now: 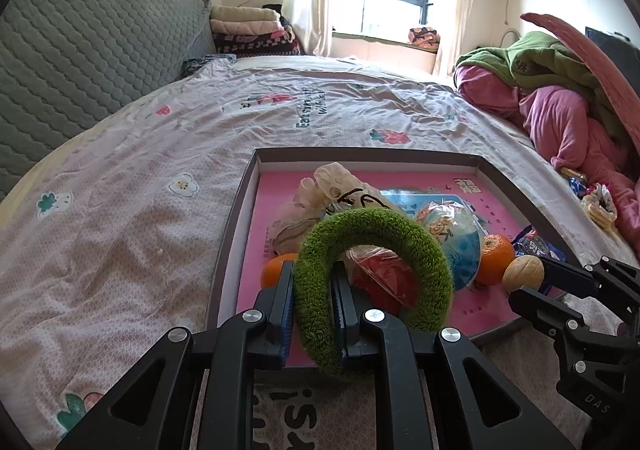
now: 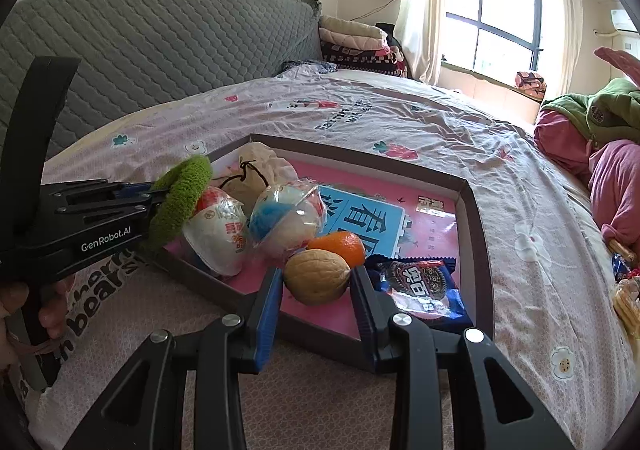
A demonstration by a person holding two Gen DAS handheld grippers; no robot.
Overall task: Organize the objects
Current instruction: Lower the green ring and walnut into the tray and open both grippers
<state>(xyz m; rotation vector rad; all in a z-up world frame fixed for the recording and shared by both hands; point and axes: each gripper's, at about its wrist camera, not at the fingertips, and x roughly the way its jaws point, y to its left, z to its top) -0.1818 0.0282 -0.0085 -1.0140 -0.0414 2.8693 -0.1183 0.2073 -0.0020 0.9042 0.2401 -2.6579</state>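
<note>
Right wrist: fingers point(image 2: 362, 286) (clamped) on walnut point(image 2: 316, 276)

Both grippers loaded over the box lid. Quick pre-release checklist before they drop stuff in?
1. Left gripper clamped on the green fuzzy ring: ok, pads press one side of the ring.
2. Right gripper clamped on the walnut: ok, it sits between both pads.
3. Both loads over the tray, inside its rim: ok.
4. Free floor under the walnut: ok, bare pink patch between orange and cookie packet.
5. Free floor under the ring: not ok, wrapped snacks lie right beneath.
6. Grippers apart from each other: ok, clear gap in the left wrist view.
</note>
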